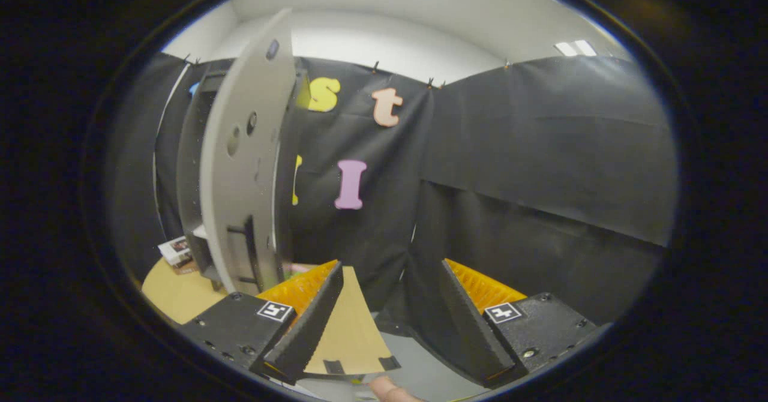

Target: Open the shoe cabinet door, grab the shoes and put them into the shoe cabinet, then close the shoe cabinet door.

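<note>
While spread on nothing, tool (393, 282) beside open shoe cabinet door (249, 156).

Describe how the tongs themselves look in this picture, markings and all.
The tongs have two wedge-shaped fingers with ribbed inner faces, set apart and open. Each sits on a blocky, screw-fastened mount bearing a small square black-and-white marker. No cables visible.
</note>
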`<state>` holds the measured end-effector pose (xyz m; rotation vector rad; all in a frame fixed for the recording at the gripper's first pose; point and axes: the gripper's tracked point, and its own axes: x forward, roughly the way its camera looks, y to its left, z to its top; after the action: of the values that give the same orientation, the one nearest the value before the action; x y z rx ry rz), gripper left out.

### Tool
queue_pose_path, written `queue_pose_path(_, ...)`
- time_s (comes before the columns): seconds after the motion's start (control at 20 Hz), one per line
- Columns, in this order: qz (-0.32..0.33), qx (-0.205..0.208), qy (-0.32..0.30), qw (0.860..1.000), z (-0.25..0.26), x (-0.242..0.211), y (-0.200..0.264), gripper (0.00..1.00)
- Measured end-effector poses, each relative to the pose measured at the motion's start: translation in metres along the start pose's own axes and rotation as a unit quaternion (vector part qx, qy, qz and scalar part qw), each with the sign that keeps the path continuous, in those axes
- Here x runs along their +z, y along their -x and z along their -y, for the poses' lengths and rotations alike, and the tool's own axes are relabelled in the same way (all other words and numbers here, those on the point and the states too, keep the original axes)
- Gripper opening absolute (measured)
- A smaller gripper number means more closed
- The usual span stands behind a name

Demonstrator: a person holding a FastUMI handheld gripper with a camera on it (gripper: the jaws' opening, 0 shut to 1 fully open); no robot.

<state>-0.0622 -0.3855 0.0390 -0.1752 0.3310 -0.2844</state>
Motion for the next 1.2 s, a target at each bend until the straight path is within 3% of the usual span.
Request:
queue_pose_path(0.1,-0.002,0.016,-0.009,1.0,0.002,-0.009,-0.041,1.0)
queue_pose_path(0.2,0.016,0.057,-0.018,0.998,-0.008,-0.012,-0.07,1.0)
queue_pose_path(0.45,0.034,0.133,-0.04,0.99,-0.056,-0.015,-0.106,1.0)
queue_pose_path(0.8,0.073,0.232,-0.033,0.969,-0.157,0.012,-0.086,1.0)
queue_pose_path(0.9,0.083,0.226,-0.027,0.97,-0.162,0.019,-0.083,0.89)
queue_pose_path(1.2,0.063,0.26,-0.045,0.963,-0.21,0.018,-0.056,0.88)
